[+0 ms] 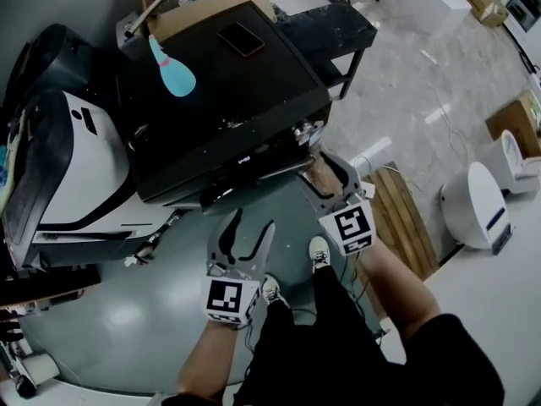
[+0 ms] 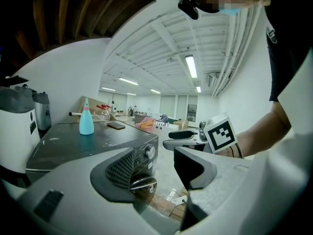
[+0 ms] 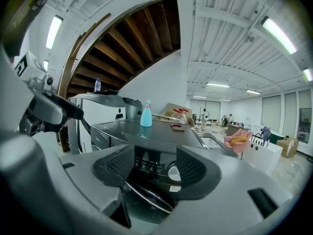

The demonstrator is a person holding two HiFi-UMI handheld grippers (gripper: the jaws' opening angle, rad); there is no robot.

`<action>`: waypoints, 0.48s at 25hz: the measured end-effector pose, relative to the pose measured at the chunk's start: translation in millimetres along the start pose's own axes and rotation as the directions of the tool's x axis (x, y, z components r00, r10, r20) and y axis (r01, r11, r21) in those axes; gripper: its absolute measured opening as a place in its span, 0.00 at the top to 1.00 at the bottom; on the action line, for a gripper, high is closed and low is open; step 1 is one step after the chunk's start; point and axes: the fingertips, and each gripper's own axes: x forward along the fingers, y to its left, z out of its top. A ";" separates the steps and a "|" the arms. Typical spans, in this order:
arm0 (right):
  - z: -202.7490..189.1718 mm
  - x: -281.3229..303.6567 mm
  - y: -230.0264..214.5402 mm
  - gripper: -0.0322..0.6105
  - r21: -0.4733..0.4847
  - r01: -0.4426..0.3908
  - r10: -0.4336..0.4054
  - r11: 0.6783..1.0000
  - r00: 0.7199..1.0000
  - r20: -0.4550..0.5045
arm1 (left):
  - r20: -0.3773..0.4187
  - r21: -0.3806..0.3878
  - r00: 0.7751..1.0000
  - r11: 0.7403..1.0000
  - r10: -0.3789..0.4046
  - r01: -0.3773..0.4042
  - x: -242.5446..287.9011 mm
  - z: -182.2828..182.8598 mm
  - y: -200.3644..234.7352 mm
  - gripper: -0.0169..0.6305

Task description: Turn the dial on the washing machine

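The dial [image 3: 173, 173] sits on the front of the washing machine [image 1: 211, 100], near the wide, empty jaws of the right gripper [image 3: 155, 168], while the left gripper [image 1: 250, 227], also wide and empty, is farther back.

The washing machine [image 1: 228, 100] bears 1 blue bottle [image 1: 172, 70] and 1 phone [image 1: 241, 38] on top.

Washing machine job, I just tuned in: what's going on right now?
A person stands at the dark washing machine with a hand-held gripper in each hand. The right hand-held gripper is open and aimed at the control panel, the dial showing between its jaws but not yet gripped. The left hand-held gripper, also open and empty, is held lower, off the machine.
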 end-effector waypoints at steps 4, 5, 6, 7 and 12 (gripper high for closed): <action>-18.2 14.8 -15.6 0.53 -0.012 -0.014 0.013 1.000 1.000 -0.015 | -0.005 -0.006 1.000 1.000 0.011 -0.011 21.1 -4.3 -5.6 0.61; -22.4 18.0 -18.8 0.53 -0.014 -0.017 0.016 1.000 1.000 -0.018 | -0.007 -0.006 1.000 1.000 0.014 -0.014 25.9 -5.8 -7.2 0.61; -26.6 21.2 -22.0 0.53 -0.017 -0.020 0.020 1.000 1.000 -0.020 | -0.009 -0.006 1.000 1.000 0.016 -0.016 30.7 -7.5 -9.0 0.61; -30.8 24.6 -25.0 0.53 -0.019 -0.023 0.023 1.000 0.999 -0.023 | -0.010 -0.007 1.000 1.000 0.019 -0.019 35.3 -9.1 -10.7 0.61; -42.1 48.1 -38.3 0.52 -0.081 -0.046 0.046 0.996 0.999 0.002 | -0.023 -0.013 0.999 0.999 0.030 -0.030 53.6 -18.3 -14.7 0.61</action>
